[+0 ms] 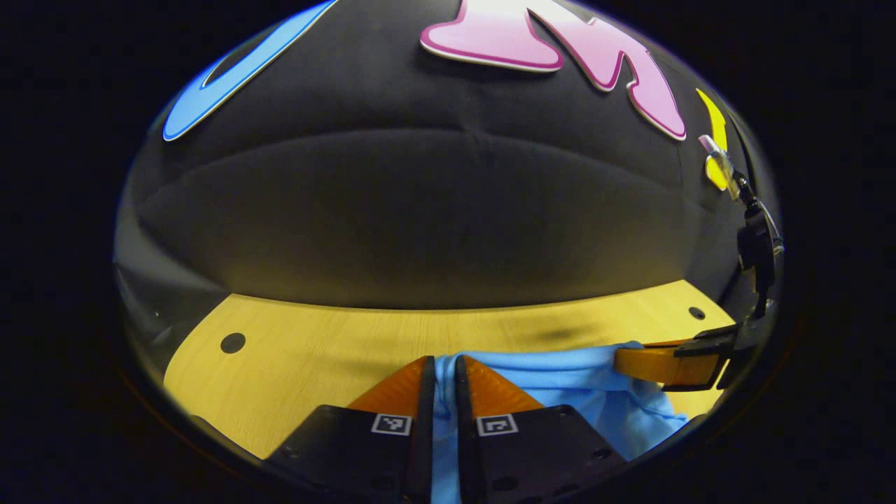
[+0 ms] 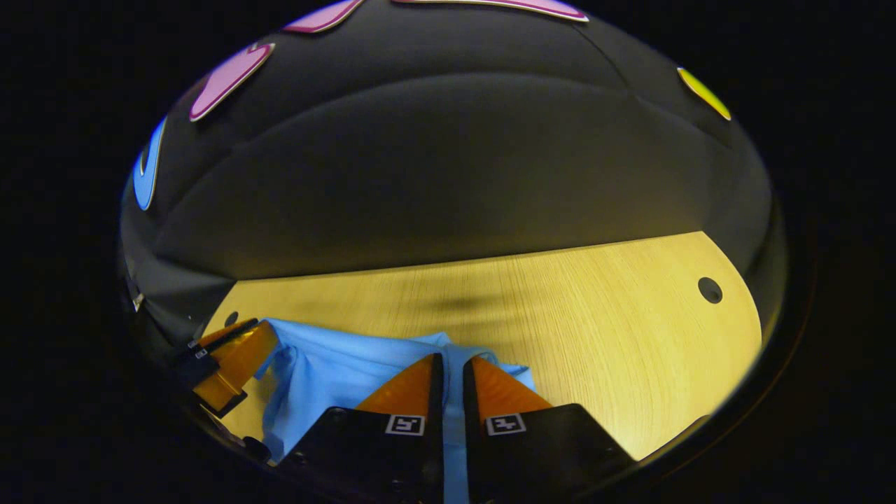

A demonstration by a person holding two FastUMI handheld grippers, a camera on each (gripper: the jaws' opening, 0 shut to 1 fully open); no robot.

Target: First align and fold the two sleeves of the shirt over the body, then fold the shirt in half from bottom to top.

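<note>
Both grippers' jaws pinch bunched blue shirt (image 1: 560, 378) over table (image 1: 315, 336).

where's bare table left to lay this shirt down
Bare wood lies between the shirt and the booth wall, widest on the table beside the right gripper. It is crowded between the right gripper and the left gripper, both clamped on bunched cloth.

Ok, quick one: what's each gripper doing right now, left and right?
Left gripper: closed, fingers pinching the blue shirt.
Right gripper: closed, fingers pinching the same shirt.
</note>
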